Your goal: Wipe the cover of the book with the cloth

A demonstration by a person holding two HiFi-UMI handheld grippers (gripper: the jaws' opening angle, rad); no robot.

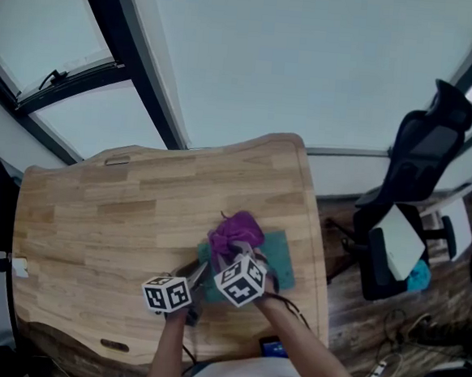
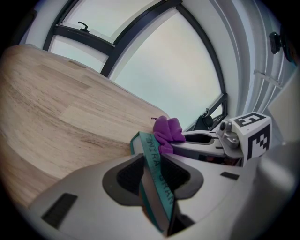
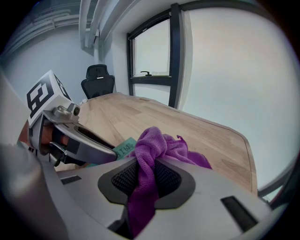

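A thin teal softcover book (image 2: pixel 151 151) with pale lettering down its narrow spine is sitting at about 5 o'clock on the pale, plank-grained wooden surface (image 1: pixel 121 207), close to that surface's rounded right edge. The left tool (image 2: pixel 152 177) is pinching this book, its two dark ribbed pads pressing on the opposite covers so that the spine is running straight out between the smooth grey jaws. In the head view this tool is reaching in from 8 o'clock of the book. The right tool (image 3: pixel 145 182) is gripping a crumpled purple microfibre cloth (image 3: pixel 154 145), whose fuzzy folds are bunching into a soft knot just past the jaw tips while a strip of it is trailing back between the textured pads. The cloth is resting on the book's top, at the cover's 10 o'clock corner in the head view; whether it is pressing down on it cannot be told. The two tools are lying close together, each one's white marker cube showing in the other's view. A black mesh-backed office chair (image 1: pixel 417 157) is standing on the dark plank floor at 3 o'clock of the surface, and large frosted panes in black metal frames (image 1: pixel 123 69) are filling the side at 12 o'clock.
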